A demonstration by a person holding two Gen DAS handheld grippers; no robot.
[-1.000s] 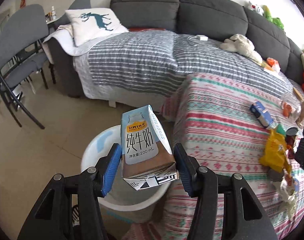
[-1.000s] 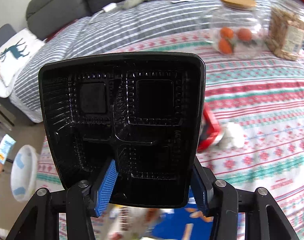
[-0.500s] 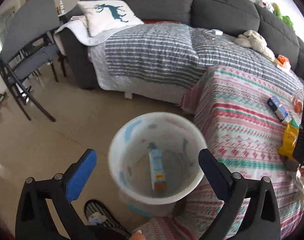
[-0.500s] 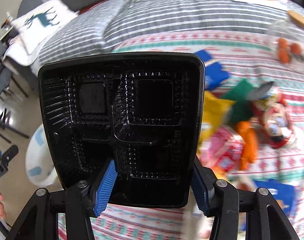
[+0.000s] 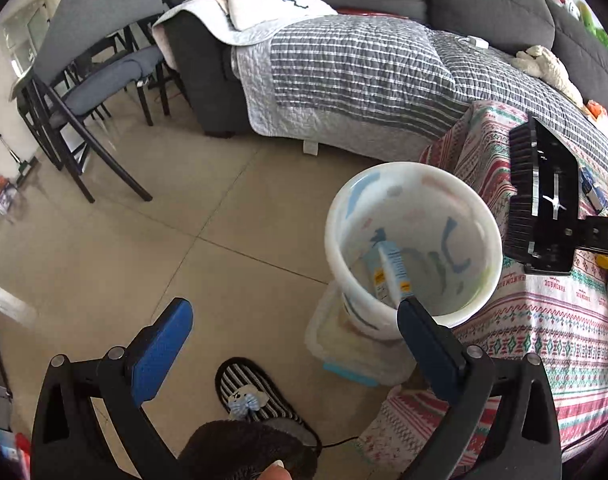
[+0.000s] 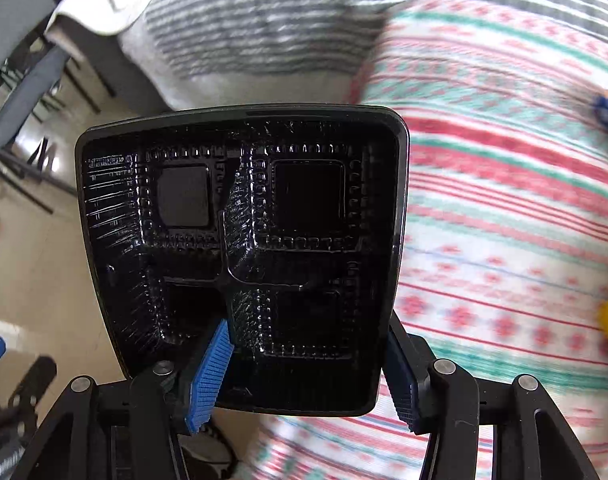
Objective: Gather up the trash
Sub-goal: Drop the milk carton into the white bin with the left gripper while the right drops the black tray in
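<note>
A white waste bin (image 5: 335, 220) stands on the floor by the table corner. A small milk carton (image 5: 389, 270) lies inside it. My left gripper (image 5: 292, 324) is open and empty, above the floor just left of the bin. My right gripper (image 6: 304, 364) is shut on a black plastic food tray (image 6: 244, 240), which fills most of the right wrist view. In the left wrist view the tray (image 5: 543, 200) hangs over the table edge, just right of the bin.
A table with a red, green and white patterned cloth (image 5: 543, 320) carries several wrappers at its right. A grey sofa with a striped quilt (image 5: 363, 64) is behind. Grey chairs (image 5: 92, 80) stand at left. A striped slipper (image 5: 256, 396) lies on the floor.
My left gripper opened and dropped the milk carton into the bin, then drew back and to the left. My right gripper carried the black tray from over the table toward the bin.
</note>
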